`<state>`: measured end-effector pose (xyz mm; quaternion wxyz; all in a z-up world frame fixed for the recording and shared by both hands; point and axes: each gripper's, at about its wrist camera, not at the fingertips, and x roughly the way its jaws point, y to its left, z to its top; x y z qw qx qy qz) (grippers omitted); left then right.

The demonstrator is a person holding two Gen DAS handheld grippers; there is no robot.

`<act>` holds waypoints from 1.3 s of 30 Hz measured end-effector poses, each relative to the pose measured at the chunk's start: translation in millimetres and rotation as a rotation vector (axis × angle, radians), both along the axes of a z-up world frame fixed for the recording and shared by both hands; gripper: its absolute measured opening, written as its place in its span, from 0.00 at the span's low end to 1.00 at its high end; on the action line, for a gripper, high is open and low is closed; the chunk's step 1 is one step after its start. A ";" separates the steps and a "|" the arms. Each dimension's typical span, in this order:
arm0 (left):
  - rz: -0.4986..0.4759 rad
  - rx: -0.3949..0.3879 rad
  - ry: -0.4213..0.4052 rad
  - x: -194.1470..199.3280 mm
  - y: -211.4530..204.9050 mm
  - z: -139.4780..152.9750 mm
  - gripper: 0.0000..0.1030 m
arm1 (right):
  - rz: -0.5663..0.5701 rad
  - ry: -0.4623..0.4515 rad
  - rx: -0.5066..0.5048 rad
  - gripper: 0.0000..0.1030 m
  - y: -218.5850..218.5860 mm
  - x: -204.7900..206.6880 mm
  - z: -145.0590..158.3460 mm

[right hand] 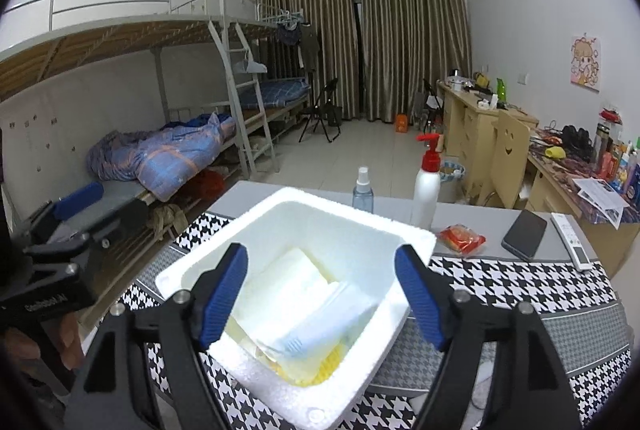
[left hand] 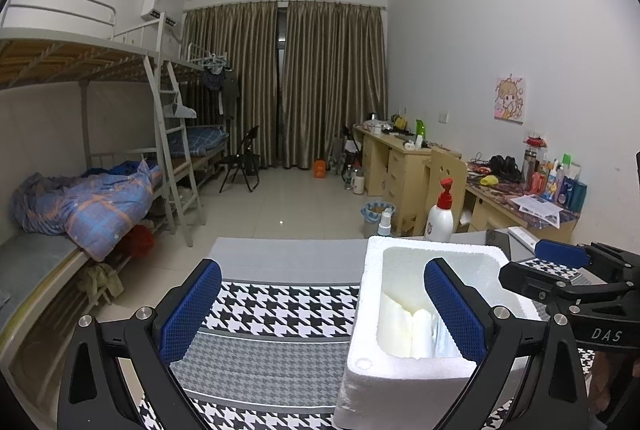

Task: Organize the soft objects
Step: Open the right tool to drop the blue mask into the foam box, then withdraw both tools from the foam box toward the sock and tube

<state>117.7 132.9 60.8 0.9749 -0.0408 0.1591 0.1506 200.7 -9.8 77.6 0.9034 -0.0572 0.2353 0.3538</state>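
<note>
Rough white foam box (right hand: 408,242), matt woven houndstooth cloth (right hand: 532,282), glossy plastic pump bottle (right hand: 426,189), ribbed blue rubbery pads (right hand: 222,294)

Both claws held apart, tilted slightly downward.
The left claw (left hand: 322,314) stands with its blue pads wide, nothing between them; the right claw (right hand: 326,296) gapes likewise, gripping nothing.

light: dim, even | glare: foam box (right hand: 340,213) overexposed | edges: fisheye bend, dark vignette

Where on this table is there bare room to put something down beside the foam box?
Free: the houndstooth cloth left of the foam box, and the cloth strip right of it, below the phone and remote. Crowded: behind the box, with spray bottle, pump bottle and red packet.
</note>
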 end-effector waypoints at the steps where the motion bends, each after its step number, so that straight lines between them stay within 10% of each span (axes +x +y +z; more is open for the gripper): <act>1: -0.001 0.001 -0.003 -0.4 -0.7 0.6 0.99 | -0.002 -0.004 -0.003 0.78 0.8 -0.5 0.3; 39: -0.106 0.022 -0.047 -18.3 -30.5 15.1 0.99 | -0.084 -0.075 0.034 0.84 -32.8 -19.0 7.2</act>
